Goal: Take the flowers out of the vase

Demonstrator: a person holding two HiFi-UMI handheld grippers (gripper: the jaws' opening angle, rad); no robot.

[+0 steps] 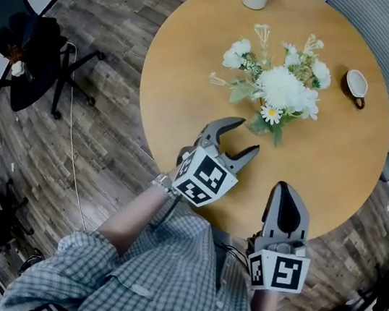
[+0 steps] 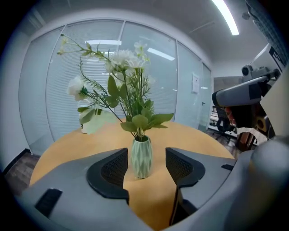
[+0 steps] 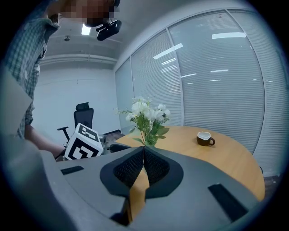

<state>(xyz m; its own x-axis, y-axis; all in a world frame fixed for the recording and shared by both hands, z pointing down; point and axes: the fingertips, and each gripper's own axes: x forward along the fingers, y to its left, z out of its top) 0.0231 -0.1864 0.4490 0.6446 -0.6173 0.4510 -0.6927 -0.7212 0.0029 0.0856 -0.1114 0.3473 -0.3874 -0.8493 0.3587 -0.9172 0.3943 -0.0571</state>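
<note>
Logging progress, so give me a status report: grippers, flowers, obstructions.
Left gripper open, aimed at vase, not touching. Right gripper shut, empty. Flowers in vase. Cup off to the side, not in the way.

A round light-wood table point(image 1: 338, 174) spreads below the jaws, on dark plank flooring point(image 1: 102, 136). Ahead of them stand blind-covered glass walls point(image 2: 86, 76). A black office chair point(image 1: 21, 50) sits well to their left, and a ceiling strip light point(image 2: 224, 16) runs overhead.

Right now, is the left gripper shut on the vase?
No, the left gripper has its jaws apart in its own view; the vase shows in the gap, touched by neither.
</note>
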